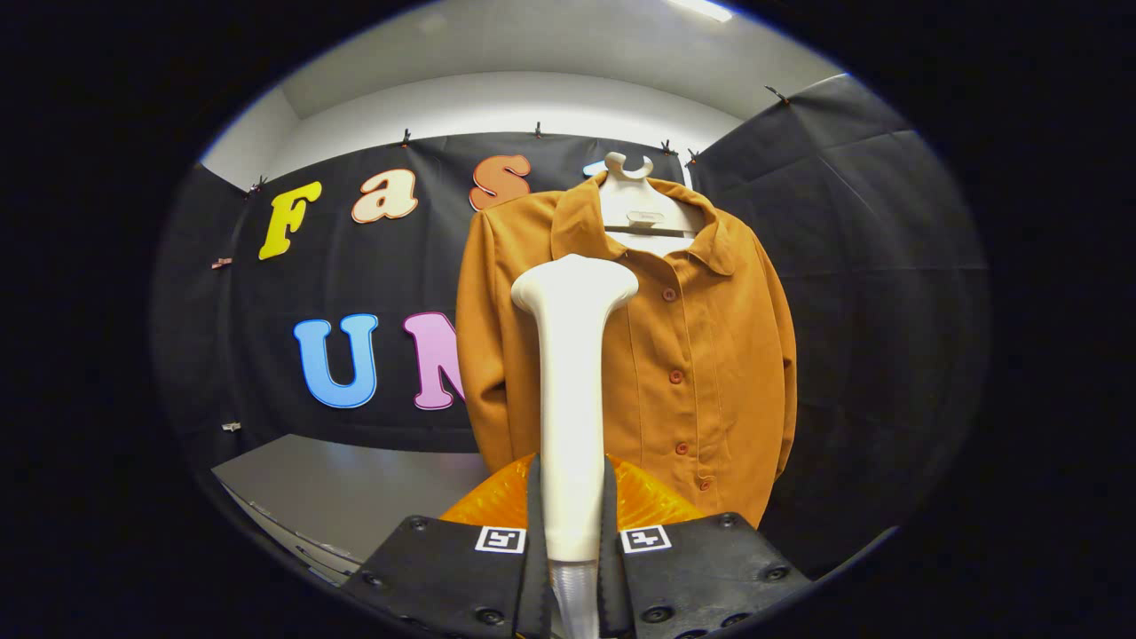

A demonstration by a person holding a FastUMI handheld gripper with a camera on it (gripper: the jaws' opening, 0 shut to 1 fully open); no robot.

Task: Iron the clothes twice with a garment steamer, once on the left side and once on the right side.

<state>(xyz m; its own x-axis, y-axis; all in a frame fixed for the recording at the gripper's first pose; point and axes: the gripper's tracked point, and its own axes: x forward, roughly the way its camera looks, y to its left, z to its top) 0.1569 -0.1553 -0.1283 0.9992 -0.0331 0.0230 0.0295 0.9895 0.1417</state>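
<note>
The gripper (572,541) grips the white garment steamer (572,390) by its handle, one finger (461,577) pressing on each side of it. The steamer stands upright between the fingers, and its widened head rises ahead of them to the level of the shirt's chest.

The task garment, an orange-brown button-front shirt (701,355), hangs beyond the steamer on a white hanger (635,209) in front of the black booth wall (879,266). The collar is open, and a row of buttons (676,376) runs down the placket. From this view the steamer head overlaps the shirt panel to the left of the placket; whether the head touches the cloth cannot be told.

Open room: the shirt's left sleeve edge hangs against the back wall, with free wall surface to its left. The right sleeve edge lies near the side wall panel, where the room is narrower. A grey table top (355,488) lies low to the left, beyond the fingers and below the shirt's hem level. An orange ribbed part (648,501) sits just behind the fingers at the steamer's base.
</note>
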